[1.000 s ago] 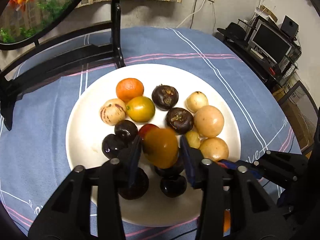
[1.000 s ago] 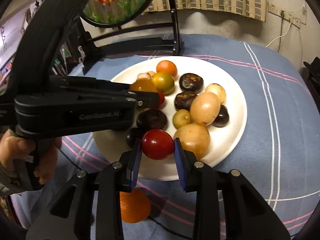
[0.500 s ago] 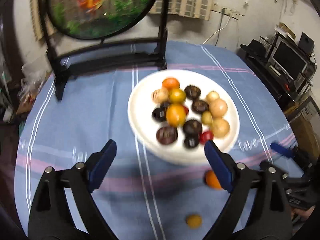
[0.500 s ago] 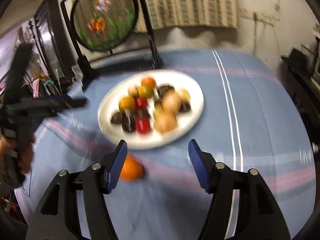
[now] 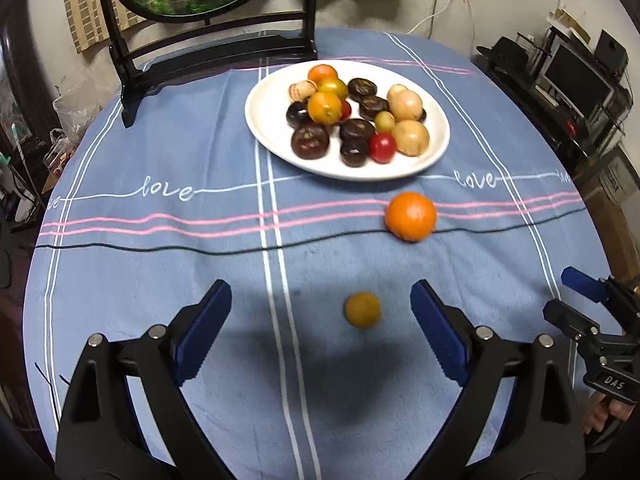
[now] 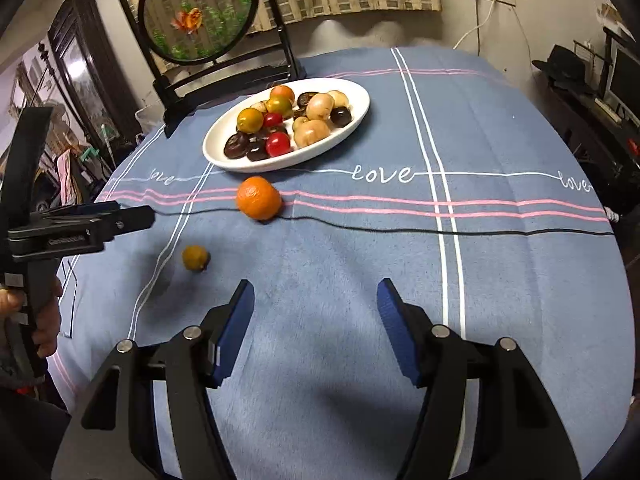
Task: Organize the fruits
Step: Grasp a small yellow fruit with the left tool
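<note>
Both claws now gape empty, pulled back from the white round plate (image 5: pixel 264 128); the yellow-orange fruit (image 5: pixel 324 107) and small red fruit (image 5: pixel 382 147) lie on it.

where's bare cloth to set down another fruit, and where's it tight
Free: the blue cloth right of the white double stripe, and the stretch between the right gripper and the black cable. Crowded: the white plate, heaped with fruit, and the cloth near the orange and small yellow fruit.

Right gripper (image 6: pixel 316 328) fingers (image 6: pixel 236 332) spread over blue cloth (image 6: pixel 500 272); orange (image 6: pixel 258 197), perhaps lime (image 6: pixel 195 258), beyond.
</note>
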A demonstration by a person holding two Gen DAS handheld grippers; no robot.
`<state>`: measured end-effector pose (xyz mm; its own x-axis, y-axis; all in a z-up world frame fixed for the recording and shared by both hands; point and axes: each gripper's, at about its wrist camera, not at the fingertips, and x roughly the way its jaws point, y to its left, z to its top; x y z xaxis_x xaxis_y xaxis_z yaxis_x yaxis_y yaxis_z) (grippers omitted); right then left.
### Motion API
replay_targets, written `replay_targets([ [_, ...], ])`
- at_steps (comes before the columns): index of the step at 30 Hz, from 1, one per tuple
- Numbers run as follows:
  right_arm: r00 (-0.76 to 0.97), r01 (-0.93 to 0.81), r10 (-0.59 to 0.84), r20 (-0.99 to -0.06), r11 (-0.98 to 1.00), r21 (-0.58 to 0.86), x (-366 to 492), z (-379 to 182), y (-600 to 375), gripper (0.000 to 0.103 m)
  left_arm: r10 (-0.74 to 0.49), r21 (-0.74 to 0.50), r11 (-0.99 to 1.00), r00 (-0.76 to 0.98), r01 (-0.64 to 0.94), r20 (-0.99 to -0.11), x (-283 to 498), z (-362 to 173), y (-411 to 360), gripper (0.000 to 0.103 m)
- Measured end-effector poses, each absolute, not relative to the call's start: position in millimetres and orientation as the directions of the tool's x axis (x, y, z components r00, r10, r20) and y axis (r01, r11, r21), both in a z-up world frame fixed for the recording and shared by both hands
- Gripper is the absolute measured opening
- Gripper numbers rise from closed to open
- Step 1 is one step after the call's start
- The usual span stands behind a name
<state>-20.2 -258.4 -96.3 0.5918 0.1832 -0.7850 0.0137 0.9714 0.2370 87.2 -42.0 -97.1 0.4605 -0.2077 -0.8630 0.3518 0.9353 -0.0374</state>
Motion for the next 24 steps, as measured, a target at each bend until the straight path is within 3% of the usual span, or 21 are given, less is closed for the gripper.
replay_targets([
  [24,0.58,0.084,0.053,-0.813,0.989,0.124,-62.4,-86.0,-296.1,0.065,-0.235,-0.089,0.937,0.421,0.337,-0.876,74.6,-144.5,-62.6,0.093],
])
